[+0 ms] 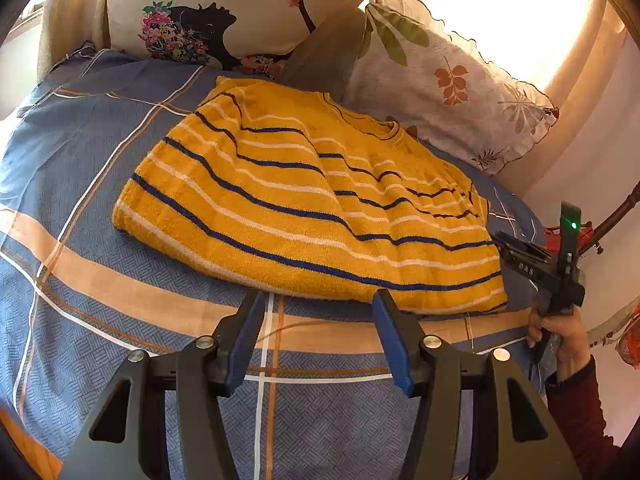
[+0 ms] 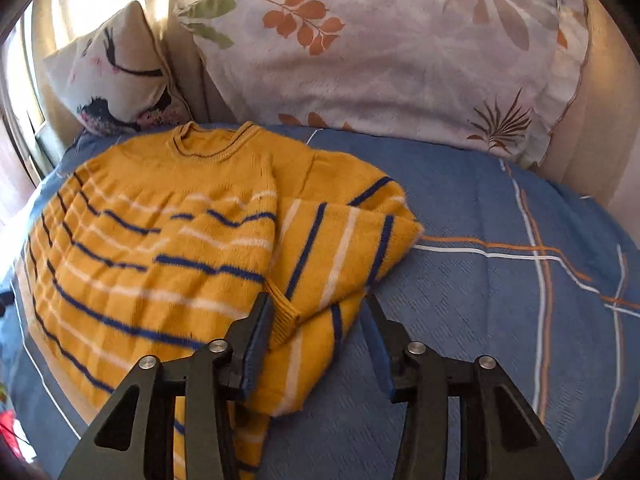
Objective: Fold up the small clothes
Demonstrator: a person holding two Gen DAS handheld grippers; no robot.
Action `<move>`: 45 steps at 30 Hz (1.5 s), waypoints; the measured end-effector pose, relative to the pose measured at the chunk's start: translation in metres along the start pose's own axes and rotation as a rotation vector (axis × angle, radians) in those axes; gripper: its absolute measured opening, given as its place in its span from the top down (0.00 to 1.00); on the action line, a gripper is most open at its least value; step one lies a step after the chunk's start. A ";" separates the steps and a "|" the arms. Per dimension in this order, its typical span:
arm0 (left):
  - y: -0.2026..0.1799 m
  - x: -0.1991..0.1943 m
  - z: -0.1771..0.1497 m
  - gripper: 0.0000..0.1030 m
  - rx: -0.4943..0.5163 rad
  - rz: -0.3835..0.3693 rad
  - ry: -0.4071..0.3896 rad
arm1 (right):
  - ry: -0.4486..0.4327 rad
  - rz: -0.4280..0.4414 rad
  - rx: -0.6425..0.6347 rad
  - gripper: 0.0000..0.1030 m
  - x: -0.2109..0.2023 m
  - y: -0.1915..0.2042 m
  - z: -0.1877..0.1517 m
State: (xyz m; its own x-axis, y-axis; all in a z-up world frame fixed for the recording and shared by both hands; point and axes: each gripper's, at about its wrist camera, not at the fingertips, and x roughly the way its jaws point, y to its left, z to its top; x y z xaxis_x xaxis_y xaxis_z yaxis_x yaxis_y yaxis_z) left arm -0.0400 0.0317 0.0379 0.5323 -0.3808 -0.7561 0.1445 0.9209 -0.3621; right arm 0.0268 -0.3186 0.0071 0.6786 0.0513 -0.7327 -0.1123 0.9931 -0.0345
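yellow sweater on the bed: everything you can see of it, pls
The sweater is a small mustard-yellow knit with thin navy and white stripes, a ribbed round neck and a ribbed cuff. It lies flat on the blue plaid bedsheet, neck toward the pillows. One sleeve is folded in across the body, cuff toward the hem. The open right gripper straddles that sleeve near the cuff; the open left gripper hovers at the hem, not gripping.
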 end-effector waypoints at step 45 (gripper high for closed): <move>0.139 0.039 0.038 0.47 -0.467 -0.281 -0.091 | 0.352 0.417 -0.116 0.18 0.107 0.316 0.143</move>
State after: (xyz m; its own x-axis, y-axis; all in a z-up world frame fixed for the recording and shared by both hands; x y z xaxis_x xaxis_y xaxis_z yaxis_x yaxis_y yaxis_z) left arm 0.0329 0.1480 -0.0213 0.5994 -0.5790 -0.5528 -0.0830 0.6418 -0.7623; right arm 0.1678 0.0158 0.0155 0.2786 0.3798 -0.8821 -0.4122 0.8769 0.2474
